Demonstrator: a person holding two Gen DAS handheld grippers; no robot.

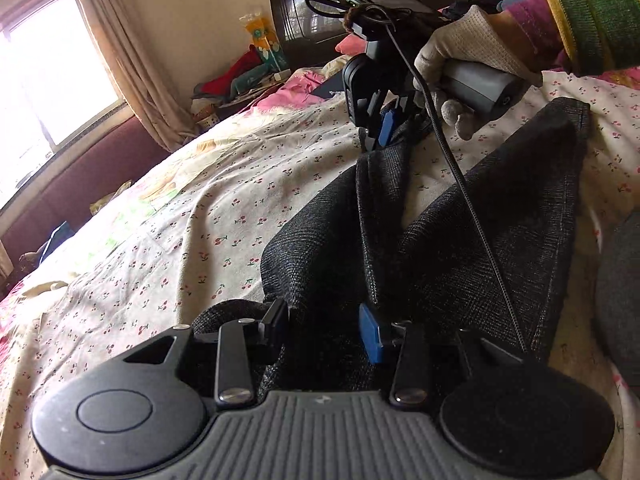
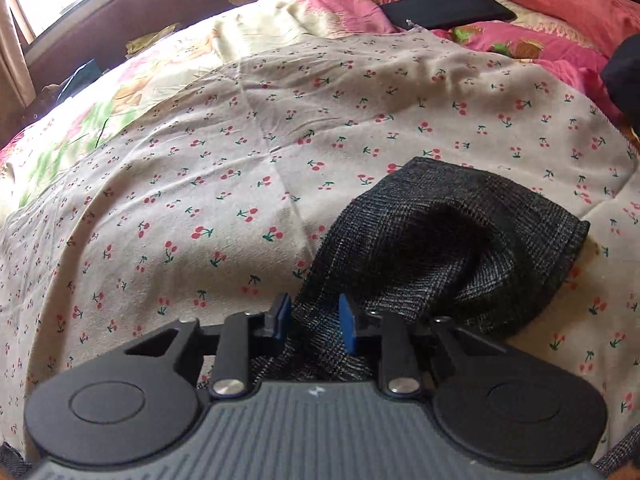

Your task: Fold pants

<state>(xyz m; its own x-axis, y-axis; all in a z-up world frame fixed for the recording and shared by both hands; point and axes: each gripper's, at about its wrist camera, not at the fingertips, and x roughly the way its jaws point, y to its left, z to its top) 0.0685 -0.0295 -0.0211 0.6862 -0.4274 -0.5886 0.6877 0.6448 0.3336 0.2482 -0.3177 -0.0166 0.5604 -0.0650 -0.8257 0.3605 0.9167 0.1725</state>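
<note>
The dark grey pants (image 1: 460, 232) are spread over a cherry-print sheet (image 1: 200, 208) on a bed, filling the centre and right of the left wrist view. Two legs are seen running up the frame from the bottom centre, forked apart with a wedge of sheet between them.

The left gripper (image 1: 326, 328) sits at the bottom centre of that view. Its fingers are set partly apart, and a bunched part of the pants is gathered between them; the cloth lies against both pads, so the gripper is clamped on the pants.

The right gripper (image 1: 380, 128) is seen in the upper centre of the left wrist view, held by a gloved hand (image 1: 460, 76) with a striped sleeve (image 1: 580, 16) in the upper right corner. Its tips are pressed onto the end of the narrower leg. In the right wrist view the same gripper (image 2: 314, 322) is at the bottom centre, its blue pads closed on a strip of checked fabric, while the hem of the leg (image 2: 460, 232) is curled open on the sheet at the right centre.

A black cable (image 1: 472, 208) is draped from the right gripper down across the pants. A window with a curtain (image 1: 132, 52) is seen at the upper left, and a dark flat object (image 2: 448, 8) lies on pink bedding at the top of the right wrist view.
</note>
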